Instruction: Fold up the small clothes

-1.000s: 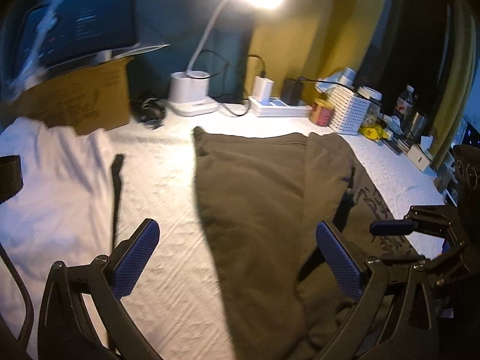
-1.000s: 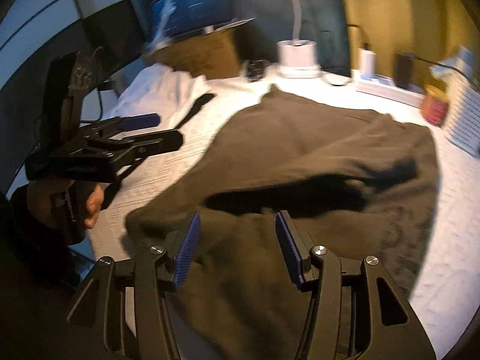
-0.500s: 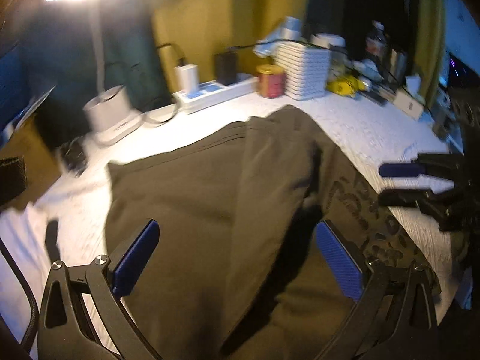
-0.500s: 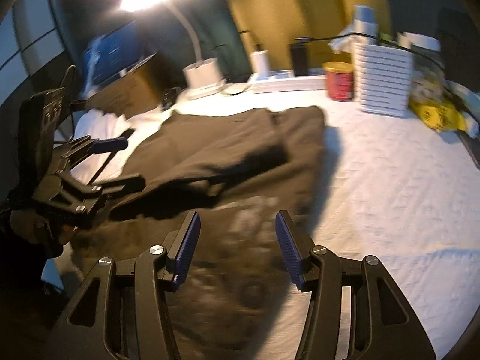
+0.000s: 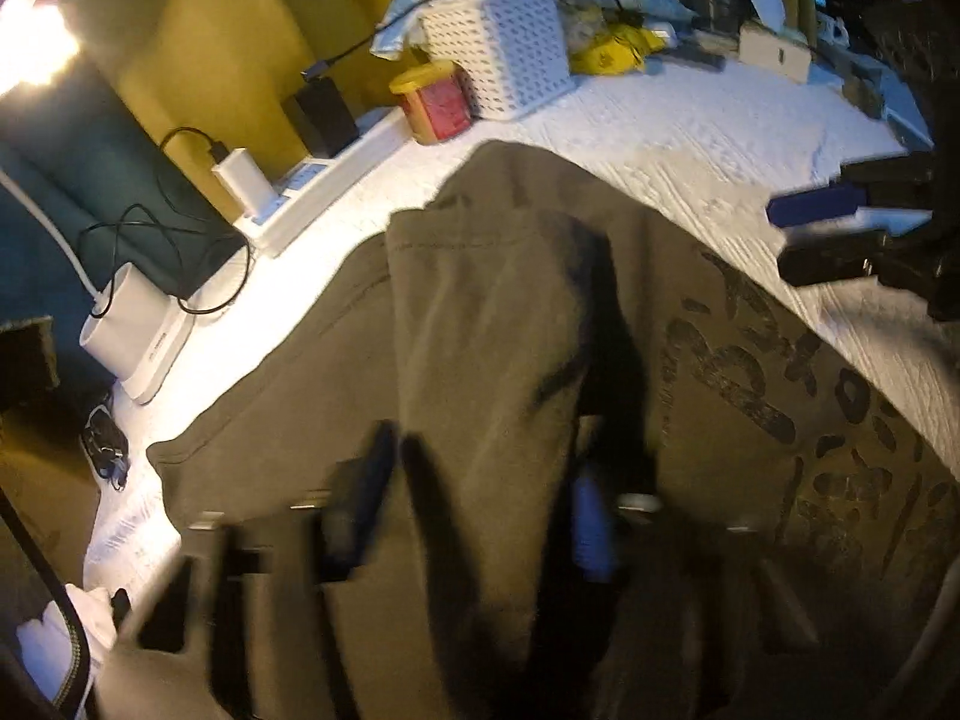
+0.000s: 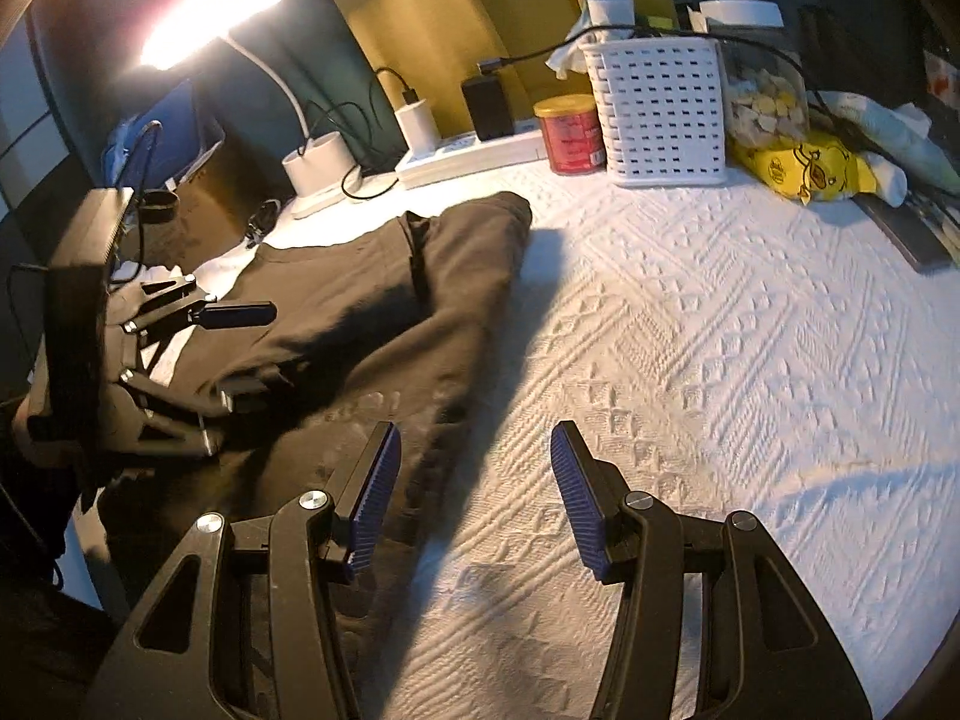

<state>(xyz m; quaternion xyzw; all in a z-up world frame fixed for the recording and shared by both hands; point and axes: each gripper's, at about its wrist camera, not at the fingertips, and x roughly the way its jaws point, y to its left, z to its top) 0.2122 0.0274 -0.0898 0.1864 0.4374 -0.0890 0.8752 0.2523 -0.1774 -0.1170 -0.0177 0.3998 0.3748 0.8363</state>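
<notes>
Item: olive garment [image 6: 372, 324], part-folded on the white quilted cover [image 6: 690, 330], long axis running away from us; our left gripper [image 5: 480, 504], nearer, has just been closing over a raised fold, grip unclear through blur; our right gripper [image 6: 474, 492] hangs open and empty at the garment's right edge.

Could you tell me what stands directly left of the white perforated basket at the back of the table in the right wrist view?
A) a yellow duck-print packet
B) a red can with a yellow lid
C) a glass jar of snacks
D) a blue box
B: the red can with a yellow lid stands against the left side of the white perforated basket.
</notes>
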